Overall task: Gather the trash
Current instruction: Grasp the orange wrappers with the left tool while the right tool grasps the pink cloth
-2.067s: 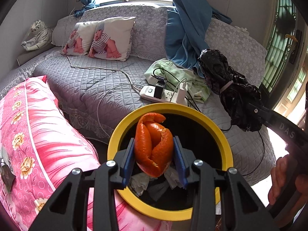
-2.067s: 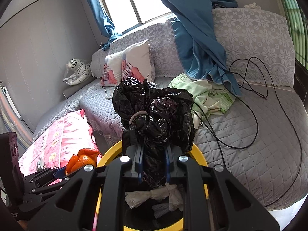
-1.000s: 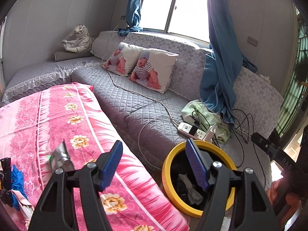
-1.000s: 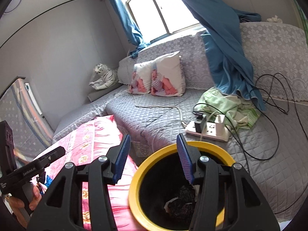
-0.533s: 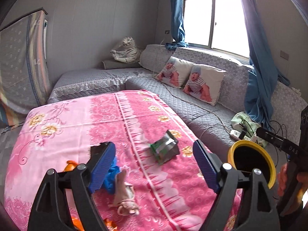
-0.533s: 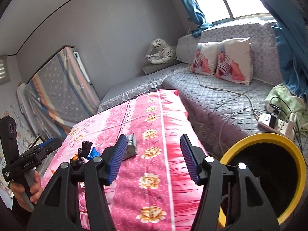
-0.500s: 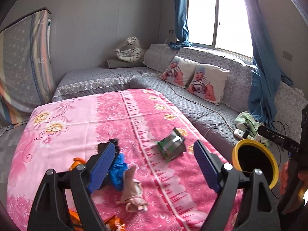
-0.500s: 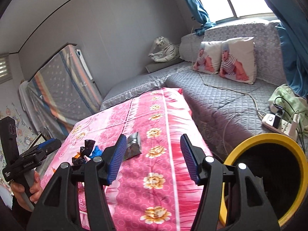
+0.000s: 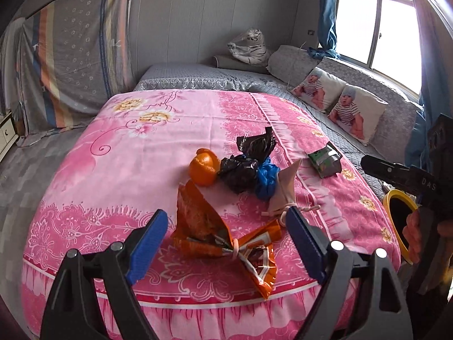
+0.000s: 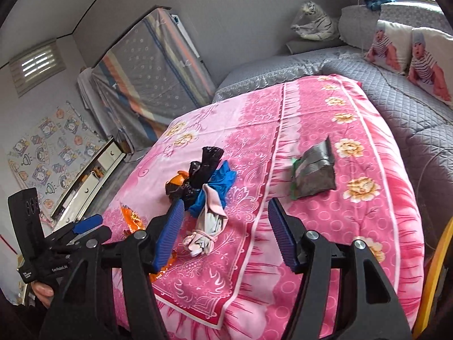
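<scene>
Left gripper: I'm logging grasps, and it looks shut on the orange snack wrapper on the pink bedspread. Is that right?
Not quite. The left gripper is open: the left wrist view shows its blue fingers spread wide on either side of the orange snack wrapper, which lies on the pink bedspread.

The yellow bin (image 10: 436,277) is cut off by the right wrist view's edge.

A: Bedspread (image 9: 119,153) was pink with yellow flowers and white scrollwork. Snack wrapper (image 9: 215,232) was orange; the fruit (image 9: 204,166) orange too.

B: Noted. Crumpled bags: one black (image 9: 240,170), one blue (image 9: 266,180). Pouch (image 10: 312,174) was grey-silver, green at one edge. Bin rim (image 9: 392,198) yellow.

A: Finger pads (image 9: 145,243) blue.
</scene>
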`<state>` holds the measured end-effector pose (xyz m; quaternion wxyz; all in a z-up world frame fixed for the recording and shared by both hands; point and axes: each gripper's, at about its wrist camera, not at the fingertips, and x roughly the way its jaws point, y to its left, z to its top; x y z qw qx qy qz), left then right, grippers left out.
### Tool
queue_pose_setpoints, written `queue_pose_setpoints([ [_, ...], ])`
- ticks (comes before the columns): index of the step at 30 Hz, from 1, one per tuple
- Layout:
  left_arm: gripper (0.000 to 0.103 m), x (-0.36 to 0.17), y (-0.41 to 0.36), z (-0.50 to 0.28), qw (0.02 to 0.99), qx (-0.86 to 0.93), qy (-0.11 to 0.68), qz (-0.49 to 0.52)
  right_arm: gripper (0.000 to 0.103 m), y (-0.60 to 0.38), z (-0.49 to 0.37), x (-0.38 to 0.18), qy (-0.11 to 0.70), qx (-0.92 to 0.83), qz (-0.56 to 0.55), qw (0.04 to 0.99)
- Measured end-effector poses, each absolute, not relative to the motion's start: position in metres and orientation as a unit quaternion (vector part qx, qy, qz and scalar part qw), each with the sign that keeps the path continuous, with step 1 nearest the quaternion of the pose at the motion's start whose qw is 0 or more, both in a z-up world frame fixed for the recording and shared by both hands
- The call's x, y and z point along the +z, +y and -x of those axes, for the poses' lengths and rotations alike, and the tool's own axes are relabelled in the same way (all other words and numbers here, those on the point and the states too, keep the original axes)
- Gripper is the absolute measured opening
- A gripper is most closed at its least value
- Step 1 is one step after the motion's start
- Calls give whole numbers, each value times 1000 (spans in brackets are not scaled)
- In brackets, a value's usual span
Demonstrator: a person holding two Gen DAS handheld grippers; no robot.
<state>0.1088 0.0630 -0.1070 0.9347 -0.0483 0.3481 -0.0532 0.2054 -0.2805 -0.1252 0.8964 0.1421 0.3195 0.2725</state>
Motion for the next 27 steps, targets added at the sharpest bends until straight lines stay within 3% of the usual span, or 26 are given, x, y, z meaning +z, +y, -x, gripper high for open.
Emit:
queue_pose_setpoints([
  [11,82,-128,73,-130,914,-56,388,101,57,-236,-239,-162,410,353,-154,827],
  [27,81,-155,89,-161,884,-35,434,167,53,-221,-263,-183,449,346,-158,809],
])
